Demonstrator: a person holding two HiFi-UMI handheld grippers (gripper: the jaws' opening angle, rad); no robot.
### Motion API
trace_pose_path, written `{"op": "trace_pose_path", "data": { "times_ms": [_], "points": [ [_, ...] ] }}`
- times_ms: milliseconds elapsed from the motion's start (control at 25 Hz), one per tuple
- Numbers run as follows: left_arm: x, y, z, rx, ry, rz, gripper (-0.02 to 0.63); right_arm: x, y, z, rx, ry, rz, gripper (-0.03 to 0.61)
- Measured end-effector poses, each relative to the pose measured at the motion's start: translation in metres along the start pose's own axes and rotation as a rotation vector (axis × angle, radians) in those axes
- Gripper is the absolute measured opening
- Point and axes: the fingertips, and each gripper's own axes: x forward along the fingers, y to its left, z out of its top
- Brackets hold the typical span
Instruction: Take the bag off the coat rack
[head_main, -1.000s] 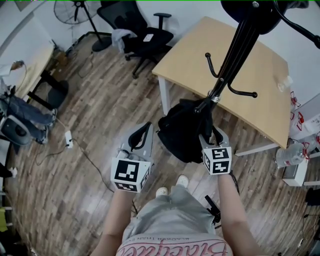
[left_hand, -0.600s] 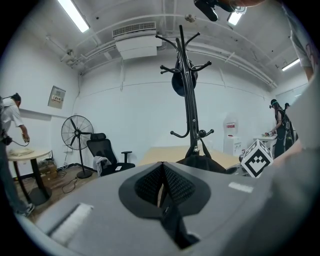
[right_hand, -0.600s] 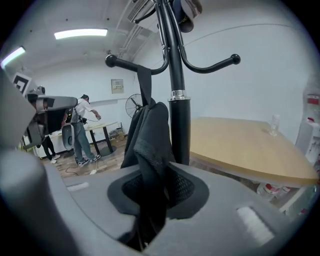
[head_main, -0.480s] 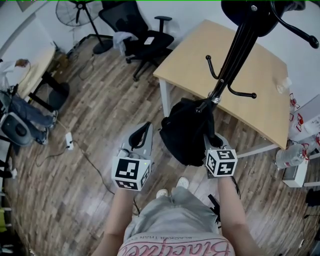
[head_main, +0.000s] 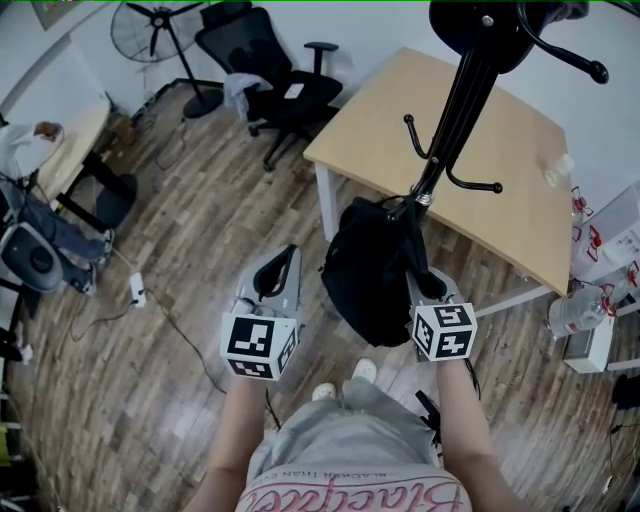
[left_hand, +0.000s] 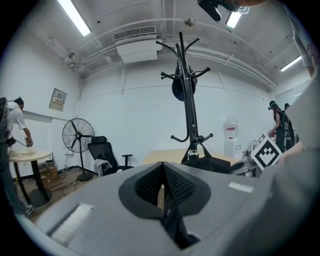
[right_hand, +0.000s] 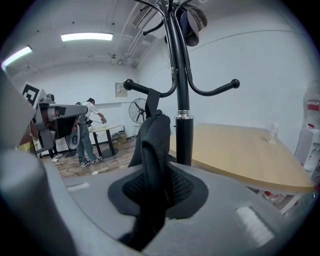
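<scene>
Plainly had the bag (head_main: 368, 268) pinched in the right gripper (head_main: 424, 284): jaws clenched on a black fold that ran up between the pads (right_hand: 183, 188) and out past their tips. Held that gripper at the bag's right side, close under the rack (head_main: 456, 108), marker cube turned toward the body. Found the bag hanging by its strap from a low hook (right_hand: 137, 86) on the rack's pole, dark and slumped, above the wooden floor (head_main: 180, 240) just off the table's (head_main: 500, 190) edge, near its left corner. Held the left gripper (head_main: 290, 256) near the bag's left side, apart from it, jaws pressed together with nothing between them. Saw the pole rising in front of the table, with more curved hooks higher up and something dark at the very top. Noted a black chair (head_main: 285, 88) and a standing fan (head_main: 150, 22) well beyond the table's left corner, on the far floor. Noted also a cable (head_main: 170, 318) trailing across the boards at left. Caught, in the right gripper view, a person (right_hand: 89, 131) bent over a small round table (right_hand: 107, 129) far across the room.
</scene>
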Motion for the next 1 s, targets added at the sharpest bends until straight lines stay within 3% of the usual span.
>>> {"op": "trace_pose_path", "data": {
  "times_ms": [1000],
  "points": [
    [-0.037,0.001,0.008,0.008,-0.054,-0.014,0.02,-0.058,0.046,0.034,-0.106,-0.07,0.026,0.058]
  ]
}}
